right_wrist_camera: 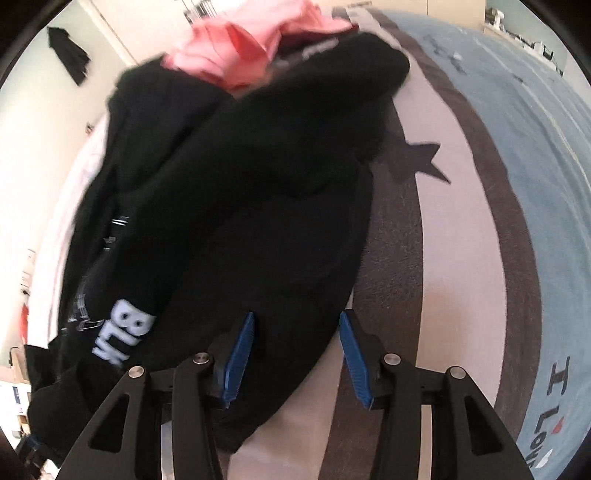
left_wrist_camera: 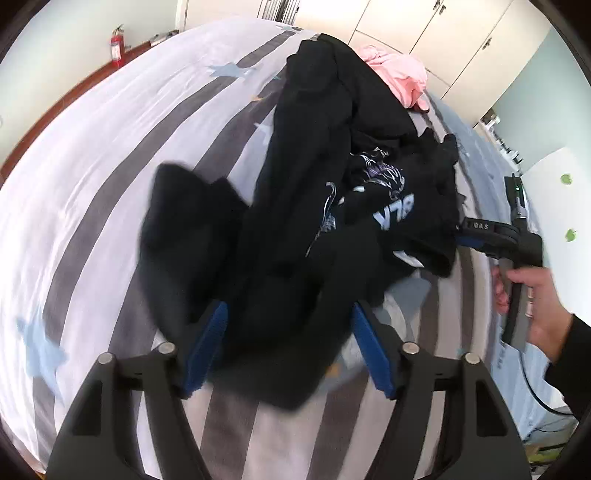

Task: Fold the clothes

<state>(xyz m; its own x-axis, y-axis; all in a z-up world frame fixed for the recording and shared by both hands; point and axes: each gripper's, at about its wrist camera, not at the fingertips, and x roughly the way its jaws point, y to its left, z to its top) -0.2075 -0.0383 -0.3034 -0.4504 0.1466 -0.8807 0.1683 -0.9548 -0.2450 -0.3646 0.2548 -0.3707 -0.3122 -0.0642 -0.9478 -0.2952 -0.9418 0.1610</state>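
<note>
The black garment [left_wrist_camera: 303,206] is soft matt cloth with smooth pale printed lettering. The bedspread [left_wrist_camera: 122,147] is matt woven cloth. The left gripper [left_wrist_camera: 288,350] has matt black plastic arms, ridged blue pads and shiny metal pins. At two o'clock, the cupboard doors [left_wrist_camera: 443,33] look smooth and faintly glossy.

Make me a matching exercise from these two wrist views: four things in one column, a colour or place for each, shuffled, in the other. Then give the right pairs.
Things
1. black garment
2. pink garment
3. fire extinguisher
4. bedsheet

Descriptions
A. red, against the wall
B. striped grey and white, with stars
C. crumpled at the far end of the bed
D. printed with pale letters, lying between both grippers' open fingers

Pairs: 1-D, 2-C, 3-A, 4-B
</note>
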